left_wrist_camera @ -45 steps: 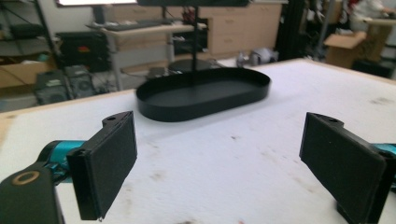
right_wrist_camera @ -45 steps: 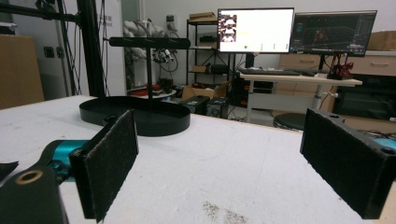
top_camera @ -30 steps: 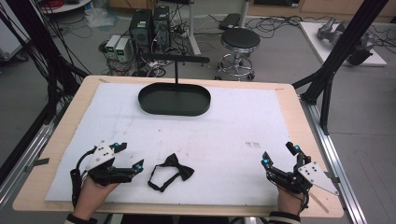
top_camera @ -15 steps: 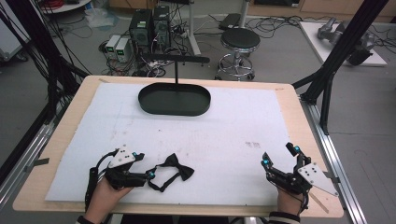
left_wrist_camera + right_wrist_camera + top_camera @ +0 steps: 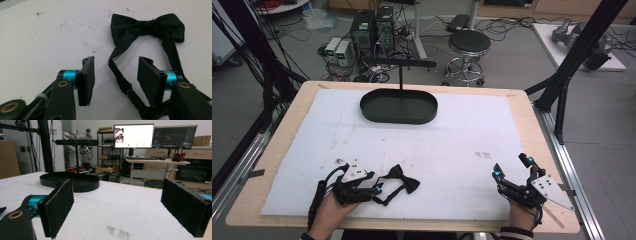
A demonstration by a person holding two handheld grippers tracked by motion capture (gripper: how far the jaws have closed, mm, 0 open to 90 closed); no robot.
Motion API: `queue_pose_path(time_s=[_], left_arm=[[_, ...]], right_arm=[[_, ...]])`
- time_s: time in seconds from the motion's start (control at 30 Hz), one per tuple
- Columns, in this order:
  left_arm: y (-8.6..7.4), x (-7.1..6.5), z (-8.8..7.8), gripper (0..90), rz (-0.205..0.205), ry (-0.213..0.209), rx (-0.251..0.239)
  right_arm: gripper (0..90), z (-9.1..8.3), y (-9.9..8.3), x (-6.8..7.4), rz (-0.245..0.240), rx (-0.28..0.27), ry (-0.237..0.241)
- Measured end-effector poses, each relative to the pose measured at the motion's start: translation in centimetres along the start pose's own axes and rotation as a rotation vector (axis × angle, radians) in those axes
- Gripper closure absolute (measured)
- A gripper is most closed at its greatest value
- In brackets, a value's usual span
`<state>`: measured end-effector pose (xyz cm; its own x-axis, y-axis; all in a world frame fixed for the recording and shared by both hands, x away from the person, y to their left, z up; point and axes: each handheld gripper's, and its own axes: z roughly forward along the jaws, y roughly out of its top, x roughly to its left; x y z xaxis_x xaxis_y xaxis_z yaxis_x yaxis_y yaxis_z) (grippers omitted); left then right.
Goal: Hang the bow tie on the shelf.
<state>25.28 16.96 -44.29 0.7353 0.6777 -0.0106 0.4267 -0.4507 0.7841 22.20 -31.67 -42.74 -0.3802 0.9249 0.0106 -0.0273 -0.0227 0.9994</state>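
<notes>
In the high view, the left hand-held gripper point(image 5: 377, 189) is lying at the near left of the counter point(image 5: 292, 130) against a black bow tie point(image 5: 399, 179), while the right hand-held gripper point(image 5: 511, 168) is sitting well apart at the near right, and a black oval tray point(image 5: 398, 106) with its T-shaped stand point(image 5: 400, 65) is standing at the far side. In the left gripper view, the jaws are spreading wide, released, with the tie's strap point(image 5: 120, 77) running between them. In the right gripper view, the jaws are gaping wide over bare white matting, gripping nothing.
</notes>
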Motion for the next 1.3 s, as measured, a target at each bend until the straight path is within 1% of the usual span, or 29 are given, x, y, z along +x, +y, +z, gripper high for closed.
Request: queue_pose_path(time_s=[0.13,0.2,0.23,0.27,0.3,0.33,0.37,0.43,0.5,0.57,0.63,0.67,0.7,0.77,0.8,0.9,1.0,1.07,1.17,1.23,1.3], left_arm=[[0.0,-0.1,0.1,58.2,0.002,-0.018,0.009],[-0.1,-0.1,0.3,61.6,0.005,-0.029,0.026],[-0.1,-0.2,0.4,62.7,0.003,-0.028,0.028],[-0.1,-0.2,0.3,63.2,0.011,-0.026,0.028],[-0.1,-0.1,0.3,65.6,0.013,-0.028,0.03],[-0.1,-0.1,0.3,69.3,0.009,-0.034,0.026],[-0.2,0.0,0.2,72.0,0.012,-0.031,0.027],[-0.2,0.0,0.2,76.1,0.007,-0.034,0.021],[-0.3,0.0,0.2,79.5,0.009,-0.029,0.013],[-0.4,-0.1,0.2,85.6,0.027,-0.022,0.008],[-0.4,-0.4,0.2,86.5,0.054,-0.005,0.004],[-0.5,-0.5,0.2,86.7,0.059,0.002,-0.001],[-0.4,-0.6,0.2,86.8,0.07,0.009,-0.01],[-0.3,-0.8,-0.1,86.8,0.088,0.029,-0.043],[-0.3,-0.8,-0.3,86.8,0.097,0.041,-0.068],[-0.2,-0.9,-1.0,86.8,0.141,0.093,-0.143],[-0.2,-1.0,-1.7,86.9,0.188,0.132,-0.207],[-0.1,-1.2,-2.0,86.9,0.208,0.155,-0.249],[0.2,-1.4,-2.4,87.0,0.243,0.197,-0.295],[0.5,-1.4,-2.7,87.0,0.257,0.227,-0.326],[0.8,-1.4,-3.1,86.9,0.269,0.248,-0.358]], right_arm=[[10.5,0.1,0.0,0.0,-0.006,-0.002,-0.003],[10.5,0.1,0.0,0.0,-0.007,-0.001,-0.004],[10.5,0.1,0.0,0.0,-0.008,-0.001,-0.006],[10.5,0.1,0.0,0.0,-0.007,0.001,-0.007],[10.5,0.0,0.0,0.0,-0.005,0.0,-0.007],[10.5,0.0,0.0,0.1,-0.005,-0.002,-0.007],[10.5,0.0,0.0,0.1,-0.007,-0.003,-0.008],[10.5,-0.1,0.1,0.2,-0.003,-0.003,-0.011],[10.5,0.0,0.0,0.2,-0.009,-0.004,-0.01],[10.5,0.0,0.0,0.3,-0.014,-0.002,-0.01],[10.5,0.1,0.0,0.3,-0.02,0.0,-0.008],[10.5,0.0,0.0,0.3,-0.023,0.001,-0.009],[10.5,0.0,0.0,0.3,-0.021,0.001,-0.01],[10.5,0.0,0.0,0.3,-0.02,0.001,-0.014],[10.5,0.0,0.0,0.3,-0.023,-0.002,-0.015],[10.5,-0.1,0.0,0.3,-0.017,-0.005,-0.017],[10.5,-0.1,0.0,0.3,-0.019,-0.009,-0.02],[10.5,-0.1,0.0,0.3,-0.02,-0.01,-0.02],[10.5,-0.1,0.0,0.4,-0.015,-0.014,-0.013],[10.5,-0.2,0.1,0.4,-0.007,-0.023,-0.008],[10.5,-0.2,0.2,0.5,-0.007,-0.033,-0.007]])
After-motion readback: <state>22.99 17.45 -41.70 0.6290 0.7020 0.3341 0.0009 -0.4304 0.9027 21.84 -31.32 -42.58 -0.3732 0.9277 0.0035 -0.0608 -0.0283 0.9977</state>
